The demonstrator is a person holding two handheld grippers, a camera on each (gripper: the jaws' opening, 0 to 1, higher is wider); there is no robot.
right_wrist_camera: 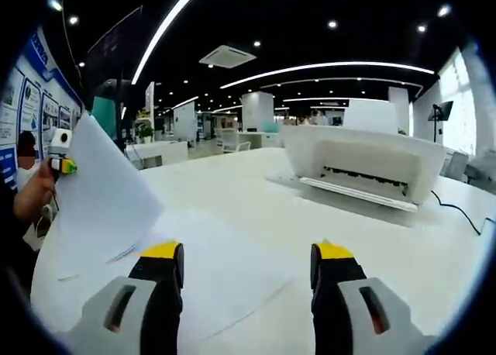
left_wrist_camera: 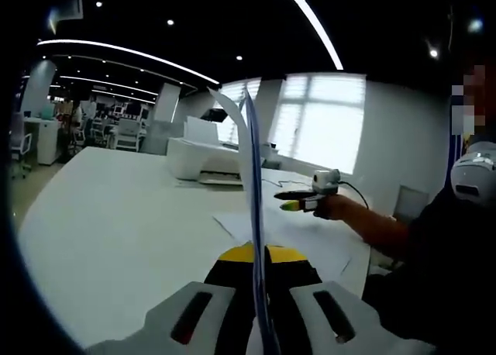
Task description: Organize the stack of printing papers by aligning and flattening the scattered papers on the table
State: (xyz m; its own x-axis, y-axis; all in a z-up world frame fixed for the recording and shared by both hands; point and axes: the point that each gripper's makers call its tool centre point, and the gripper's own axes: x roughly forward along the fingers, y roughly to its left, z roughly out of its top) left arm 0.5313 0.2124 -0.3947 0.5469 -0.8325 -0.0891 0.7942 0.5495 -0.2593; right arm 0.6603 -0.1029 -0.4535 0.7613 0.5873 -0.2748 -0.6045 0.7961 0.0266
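Left gripper view, my left gripper (left_wrist_camera: 258, 250) clamped on a raised sheet (left_wrist_camera: 249, 169), right gripper (right_wrist_camera: 246, 266) jaws apart over papers (right_wrist_camera: 225, 274) on the table (right_wrist_camera: 232, 184), printer (right_wrist_camera: 363, 160) behind.

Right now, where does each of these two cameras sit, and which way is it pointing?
Left gripper view: rides on the left gripper, shut on a white paper sheet seen edge-on; faces the windows; right gripper and hand beyond.
Right gripper view: rides on the open right gripper, facing the white printer.
Shared: white table, printer, held sheet.
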